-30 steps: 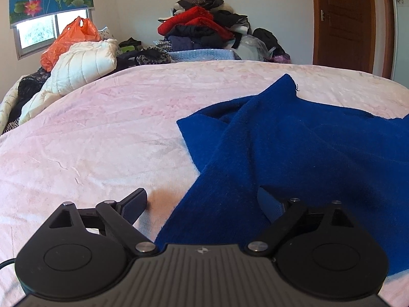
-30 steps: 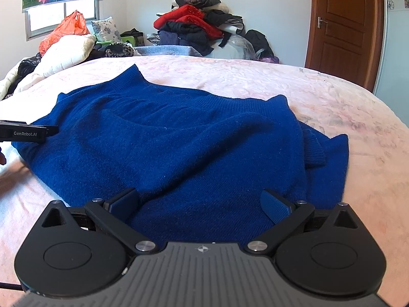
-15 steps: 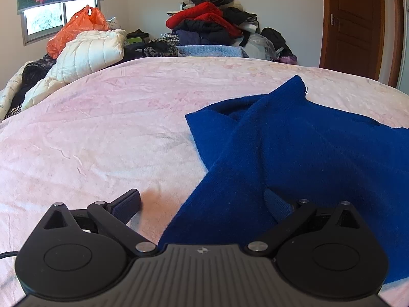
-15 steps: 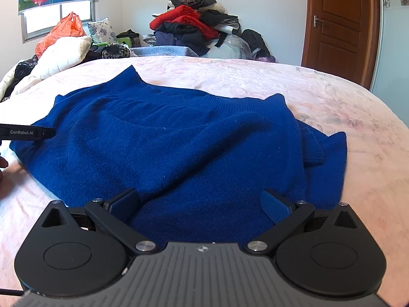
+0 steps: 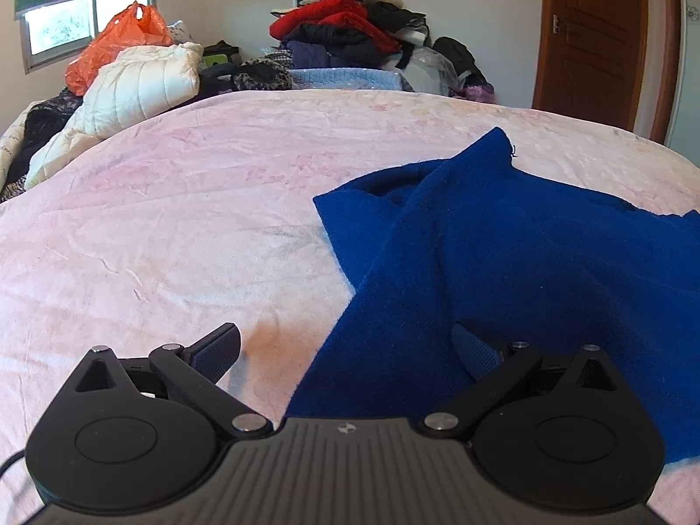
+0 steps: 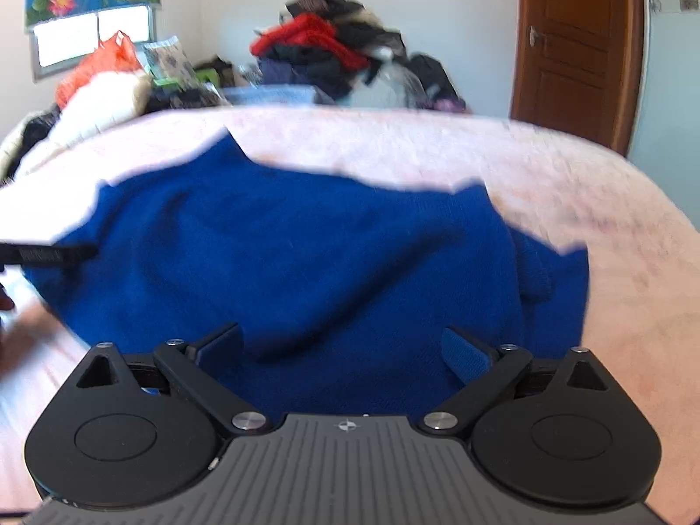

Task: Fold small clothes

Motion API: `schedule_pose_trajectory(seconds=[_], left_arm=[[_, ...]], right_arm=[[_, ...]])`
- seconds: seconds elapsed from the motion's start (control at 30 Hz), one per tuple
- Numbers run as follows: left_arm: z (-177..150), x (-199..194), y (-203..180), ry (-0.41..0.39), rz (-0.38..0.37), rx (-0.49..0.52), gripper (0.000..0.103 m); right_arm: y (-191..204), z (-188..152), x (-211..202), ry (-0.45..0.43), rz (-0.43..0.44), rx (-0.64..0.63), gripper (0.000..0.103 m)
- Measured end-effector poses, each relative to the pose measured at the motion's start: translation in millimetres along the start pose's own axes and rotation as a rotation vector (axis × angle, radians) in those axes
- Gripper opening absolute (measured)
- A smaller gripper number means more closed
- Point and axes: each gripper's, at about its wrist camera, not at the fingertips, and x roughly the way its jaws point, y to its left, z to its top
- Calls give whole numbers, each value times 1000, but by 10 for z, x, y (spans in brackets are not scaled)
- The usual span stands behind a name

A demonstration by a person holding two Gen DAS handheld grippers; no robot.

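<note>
Blue sweater (image 6: 315, 262) lies rumpled on bed (image 5: 153, 218), one side folded in; both grippers (image 5: 345, 345) (image 6: 341, 345) wide, empty; folding barely begun.

Beyond the fingers spreads a pink bedsheet (image 5: 175, 236). Far ahead, a heap of clothes (image 5: 350, 30) against a pale wall (image 5: 236, 8); a bright window (image 5: 61, 26) upper left, what looks like a wooden door (image 5: 595, 39) right.

The blue sweater (image 5: 525, 271) runs off the left view's right edge; the right view is motion-blurred.
</note>
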Motion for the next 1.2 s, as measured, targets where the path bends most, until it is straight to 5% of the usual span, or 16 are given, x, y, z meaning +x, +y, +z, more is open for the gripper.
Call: schedule_pose_trajectory(seconds=[0.1, 0.23, 0.33, 0.47, 0.63, 0.83, 1.07, 1.2], left_arm=[[189, -29, 177, 15, -55, 7, 103], [494, 82, 431, 61, -213, -17, 103], [672, 296, 570, 130, -325, -74, 103], [751, 624, 642, 224, -386, -123, 103], [787, 892, 646, 287, -518, -165, 103], [947, 1160, 478, 352, -684, -204, 103], [1144, 1383, 213, 337, -686, -172, 102], [1187, 1354, 60, 298, -593, -108, 89]], right_arm=[[296, 210, -33, -58, -1, -138, 100], [822, 369, 153, -30, 41, -332, 100], [1269, 309, 307, -28, 36, -480, 100], [1807, 79, 440, -33, -1, -668, 99], [2131, -143, 572, -18, -28, -730, 98], [2237, 23, 867, -56, -95, -717, 98], [2333, 156, 1156, -98, -112, -715, 91], [2375, 155, 1151, -101, -72, -716, 69]])
